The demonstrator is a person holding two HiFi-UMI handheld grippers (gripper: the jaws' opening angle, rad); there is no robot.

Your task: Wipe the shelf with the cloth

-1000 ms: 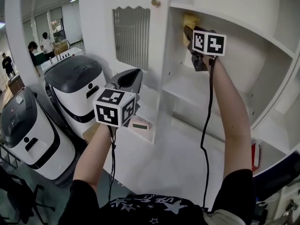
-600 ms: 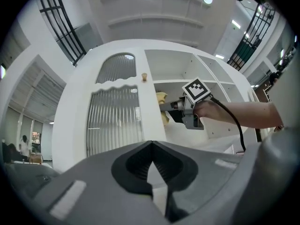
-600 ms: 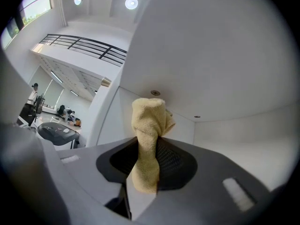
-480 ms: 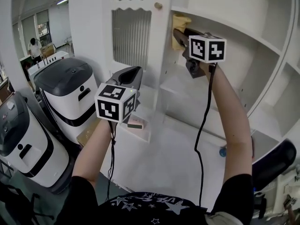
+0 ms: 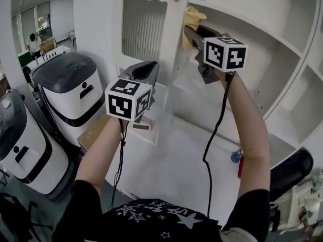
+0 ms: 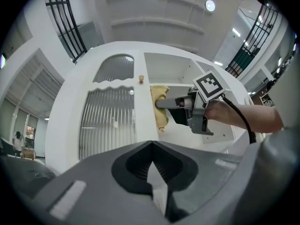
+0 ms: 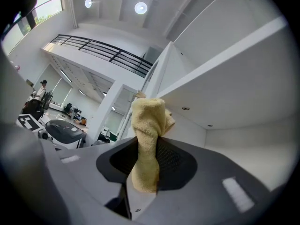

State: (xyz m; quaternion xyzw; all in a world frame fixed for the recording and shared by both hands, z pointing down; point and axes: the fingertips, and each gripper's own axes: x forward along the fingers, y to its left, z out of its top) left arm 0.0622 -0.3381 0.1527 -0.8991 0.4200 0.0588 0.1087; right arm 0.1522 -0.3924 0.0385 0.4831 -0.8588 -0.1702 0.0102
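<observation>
Right gripper (image 7: 145, 172) clamps the cloth (image 7: 149, 121) at the shelf (image 5: 275, 37) left end; wiping is judged barely begun, the rest remains (left gripper (image 6: 152, 172) closed, empty).

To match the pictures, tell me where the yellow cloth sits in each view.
Head view: cloth top centre, ahead of the right hand-held gripper.
Left gripper view: centre, right of the ribbed door.
Right gripper view: centre, clamped between the jaws.
Shared landmark: the white upright beside the cloth.
</observation>
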